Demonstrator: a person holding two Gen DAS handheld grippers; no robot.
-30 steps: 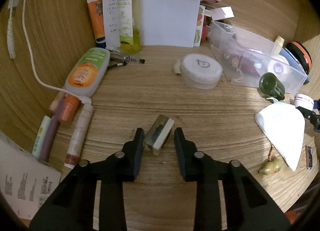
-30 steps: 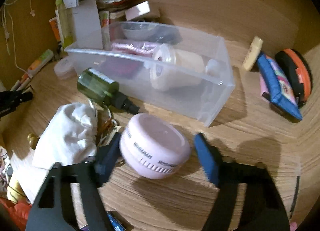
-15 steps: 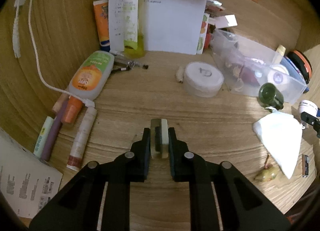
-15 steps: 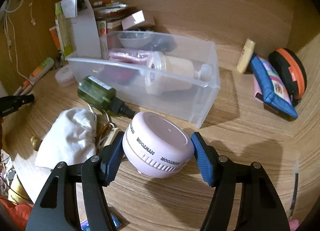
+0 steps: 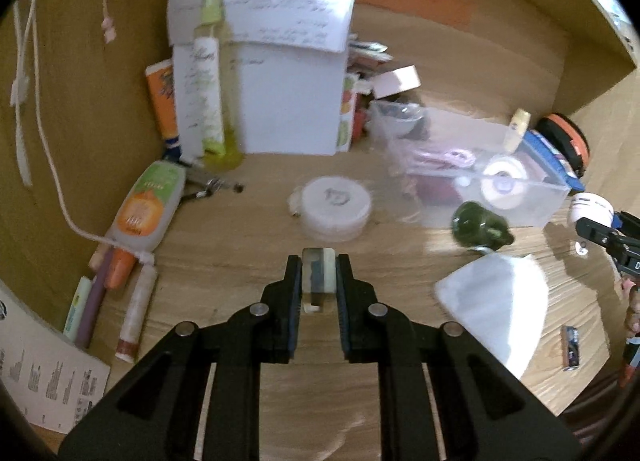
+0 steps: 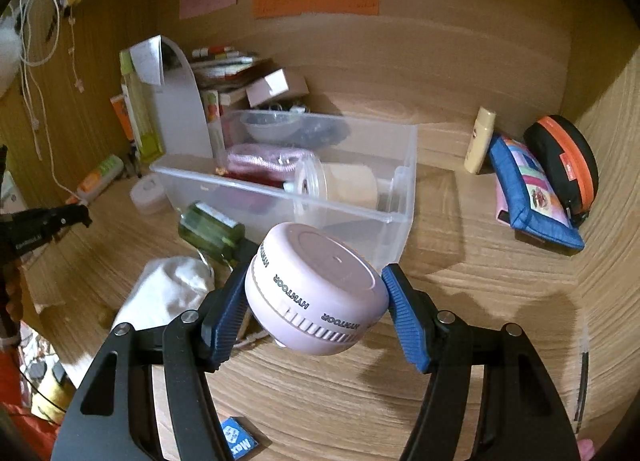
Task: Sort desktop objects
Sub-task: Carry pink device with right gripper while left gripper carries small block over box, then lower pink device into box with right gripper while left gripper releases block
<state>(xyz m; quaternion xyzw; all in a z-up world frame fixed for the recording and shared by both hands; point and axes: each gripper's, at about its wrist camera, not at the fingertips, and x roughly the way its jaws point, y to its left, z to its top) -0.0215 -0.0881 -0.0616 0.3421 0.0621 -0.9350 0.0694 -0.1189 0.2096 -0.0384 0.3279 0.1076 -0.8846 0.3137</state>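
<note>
My left claw [image 5: 318,275] is pinched nearly shut on a small pale block with a dark stripe [image 5: 317,275], which stands upright between the pads; its top pokes out just past my fingertips. My right claw [image 6: 316,293] stands about half open, its blue pads pressed on either side of a round pink desktop gadget [image 6: 316,289], tilted and clear of the tabletop [image 6: 460,301].

Both pieces look ready to carry, and the clear plastic bin [image 6: 404,197] ahead of my right claw and just beyond the gadget seems the likely home. I would hold the squeeze even on both sides, since the gadget's curved wall could roll out of flat pads. I should lift it over the bin's near wall, keeping away from the green bottle [image 6: 210,231] lying ahead and to the left. The block sits shallow in my left claw, so no quick swings. The white round tin [image 5: 335,207] lies straight ahead of it, so I would pass above that.
</note>
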